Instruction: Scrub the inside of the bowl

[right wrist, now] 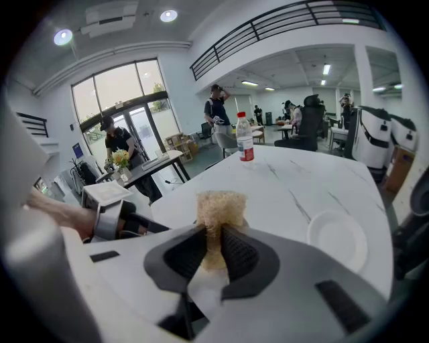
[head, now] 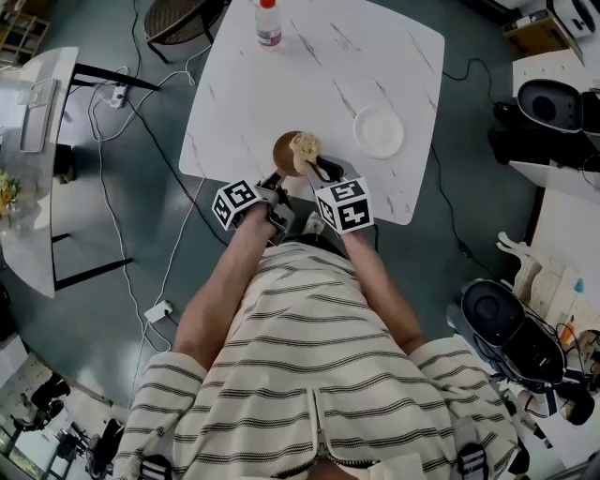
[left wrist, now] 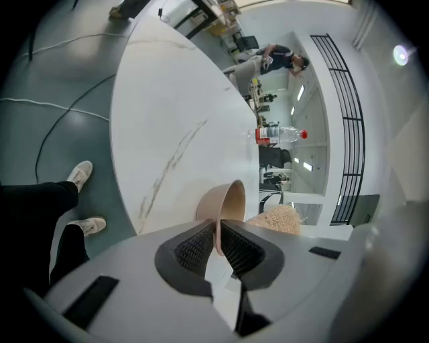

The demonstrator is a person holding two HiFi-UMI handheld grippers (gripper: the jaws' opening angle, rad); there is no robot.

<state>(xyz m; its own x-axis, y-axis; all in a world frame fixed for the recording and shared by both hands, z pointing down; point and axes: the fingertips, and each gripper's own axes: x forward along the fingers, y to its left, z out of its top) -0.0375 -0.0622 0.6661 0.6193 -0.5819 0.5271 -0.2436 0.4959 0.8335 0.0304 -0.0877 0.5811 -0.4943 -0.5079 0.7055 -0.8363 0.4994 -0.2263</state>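
L gripper [left wrist: 218, 236]: fingers pinch the rim of the brown round bowl [left wrist: 226, 201], held tipped at the near edge of the white marble-pattern table [head: 309, 66], mouth turned toward the R side. R gripper [right wrist: 214, 244]: fingers clamp the tan fibrous scrub pad [right wrist: 218, 204], which sits at the bowl mouth, just R of the pinched rim, so the R gripper is nearer the inside. On the clear bottle w/ red cap [head: 268, 22], label print is too small to read.

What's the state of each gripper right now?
Left gripper: closed on the rim of the tan bowl.
Right gripper: closed on the fibrous scrubber.
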